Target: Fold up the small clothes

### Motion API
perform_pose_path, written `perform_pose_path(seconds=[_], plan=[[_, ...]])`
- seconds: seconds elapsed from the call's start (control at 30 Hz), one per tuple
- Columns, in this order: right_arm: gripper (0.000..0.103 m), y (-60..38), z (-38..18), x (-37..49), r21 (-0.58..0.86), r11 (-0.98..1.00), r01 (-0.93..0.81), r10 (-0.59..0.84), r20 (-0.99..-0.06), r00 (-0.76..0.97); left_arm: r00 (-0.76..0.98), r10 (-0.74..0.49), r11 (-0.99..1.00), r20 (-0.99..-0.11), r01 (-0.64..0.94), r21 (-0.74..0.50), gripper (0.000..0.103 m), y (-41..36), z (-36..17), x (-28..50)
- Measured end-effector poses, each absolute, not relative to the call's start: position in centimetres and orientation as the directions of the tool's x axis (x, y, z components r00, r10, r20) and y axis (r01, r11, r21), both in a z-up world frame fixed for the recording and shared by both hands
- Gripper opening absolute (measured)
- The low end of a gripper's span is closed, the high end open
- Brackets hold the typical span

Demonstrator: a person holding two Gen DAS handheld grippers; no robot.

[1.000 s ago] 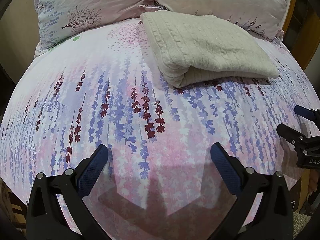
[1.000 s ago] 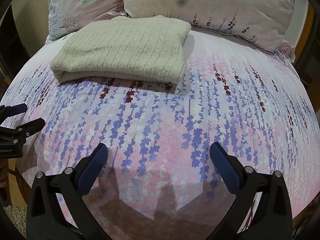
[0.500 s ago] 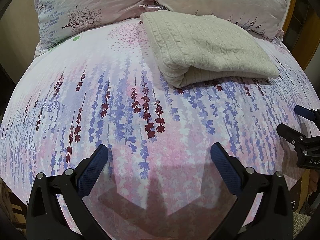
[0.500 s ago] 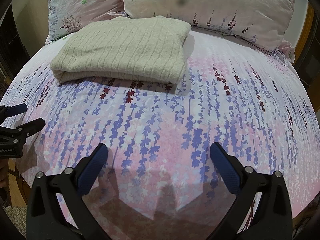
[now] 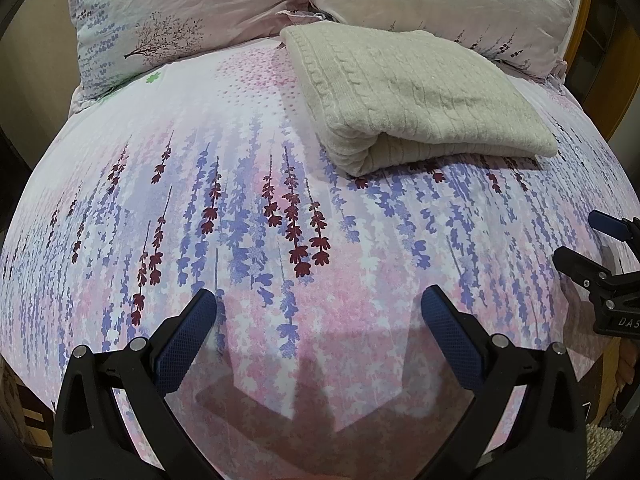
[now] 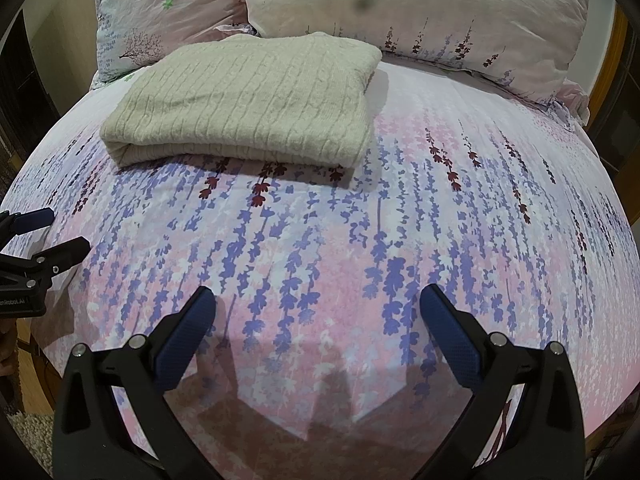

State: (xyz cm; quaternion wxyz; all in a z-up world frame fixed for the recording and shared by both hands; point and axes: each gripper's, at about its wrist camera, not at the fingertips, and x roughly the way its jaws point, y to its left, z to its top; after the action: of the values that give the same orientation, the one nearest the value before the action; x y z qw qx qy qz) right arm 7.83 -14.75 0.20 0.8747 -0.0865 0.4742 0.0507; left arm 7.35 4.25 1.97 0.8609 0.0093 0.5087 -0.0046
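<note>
Left gripper: nearest of all, poised low over the near edge of the bed, its jaws spread wide with nothing between the blue-padded fingers. It also shows at the left edge of the right wrist view, side-on, fingers parted.

Right gripper: level with the left one and to its right, jaws likewise released and empty, blue fingertips well apart. From the left wrist view it sticks in from the right edge, black with a blue tip.

Shadows: both grippers throw dark angular shadows on the cloth just beneath them.

Bedspread: a floral cover in pink, lilac and white with hanging blue and dark red flower sprays, smooth and bare between the grippers and the garment.

Folded sweater: a cream cable-knit piece lying flat on the bedspread, folded into a thick rectangle, far from both grippers and touched by neither. Its rolled fold faces the near side; its far edge sits just by the pillows.

Pillows: two, in pale pink cases printed with small trees and green flowers, lined up across the head of the bed behind the sweater.

Bed frame: orange-brown wood showing at the far right.
</note>
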Motion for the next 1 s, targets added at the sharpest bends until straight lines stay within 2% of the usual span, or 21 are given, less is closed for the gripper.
perform_pose_path(seconds=[1.0], plan=[[0.101,-14.76,0.18,7.74,-0.103,0.98,-0.169,0.006,-0.837,0.548,0.481,0.003,1.0,-0.877,0.015,0.012,0.102,4.19,1.9,7.38]])
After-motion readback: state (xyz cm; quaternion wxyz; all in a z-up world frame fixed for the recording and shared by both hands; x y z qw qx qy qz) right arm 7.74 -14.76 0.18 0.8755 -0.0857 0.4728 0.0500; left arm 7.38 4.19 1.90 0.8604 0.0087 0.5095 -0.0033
